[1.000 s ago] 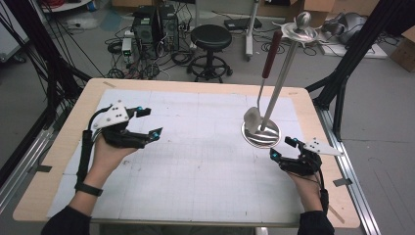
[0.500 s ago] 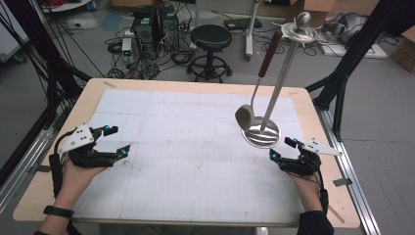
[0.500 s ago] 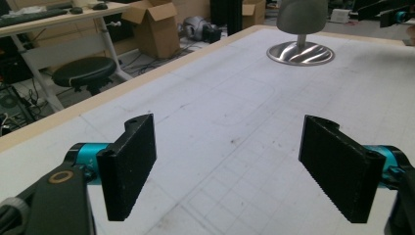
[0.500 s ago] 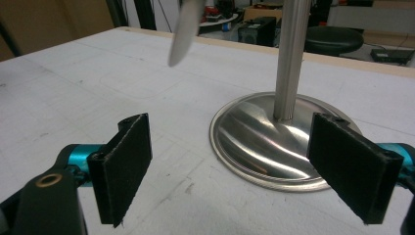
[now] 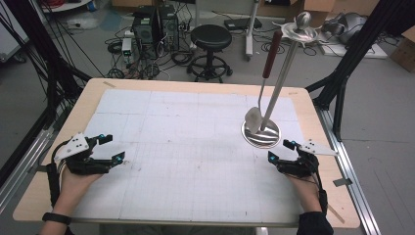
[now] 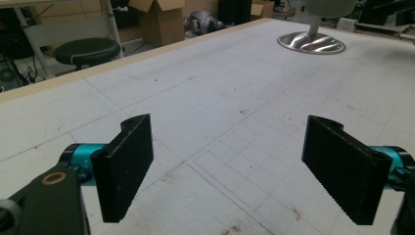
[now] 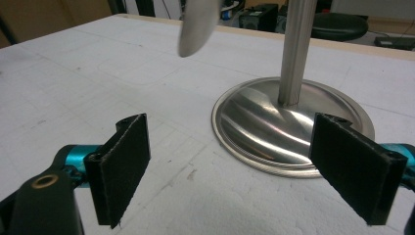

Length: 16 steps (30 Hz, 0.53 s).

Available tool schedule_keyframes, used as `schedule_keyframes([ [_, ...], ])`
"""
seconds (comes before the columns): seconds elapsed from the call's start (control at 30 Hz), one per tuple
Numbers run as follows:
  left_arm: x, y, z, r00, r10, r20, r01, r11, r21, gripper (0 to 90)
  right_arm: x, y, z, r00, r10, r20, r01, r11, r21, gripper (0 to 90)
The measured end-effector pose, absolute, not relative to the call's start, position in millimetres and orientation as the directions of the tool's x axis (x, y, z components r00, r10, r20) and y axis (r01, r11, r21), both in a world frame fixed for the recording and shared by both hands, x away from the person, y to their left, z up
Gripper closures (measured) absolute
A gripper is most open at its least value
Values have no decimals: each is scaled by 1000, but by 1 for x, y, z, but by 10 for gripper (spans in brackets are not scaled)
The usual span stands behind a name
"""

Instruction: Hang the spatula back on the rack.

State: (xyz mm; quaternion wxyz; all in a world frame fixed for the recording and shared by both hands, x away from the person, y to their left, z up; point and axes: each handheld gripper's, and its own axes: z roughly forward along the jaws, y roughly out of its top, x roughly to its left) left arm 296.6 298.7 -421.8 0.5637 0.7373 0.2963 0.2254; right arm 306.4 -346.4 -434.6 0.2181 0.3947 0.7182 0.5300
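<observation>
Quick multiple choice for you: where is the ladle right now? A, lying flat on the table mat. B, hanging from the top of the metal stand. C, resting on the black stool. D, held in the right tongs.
B: the ladle hangs from the top of the metal stand, its bowl just above the stand's round base, while the right tongs stand open and hold nothing.
</observation>
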Motion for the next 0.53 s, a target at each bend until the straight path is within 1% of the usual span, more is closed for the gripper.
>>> schedule_keyframes([
  [0.13, 298, 299, -424, 709, 706, -7, 191, -182, 965, 190, 307, -347, -436, -588, 800, 120, 348, 116, 930, 144],
  [0.53, 299, 301, -427, 697, 717, -7, 191, -175, 966, 187, 310, -348, -440, -590, 798, 122, 363, 128, 923, 143],
])
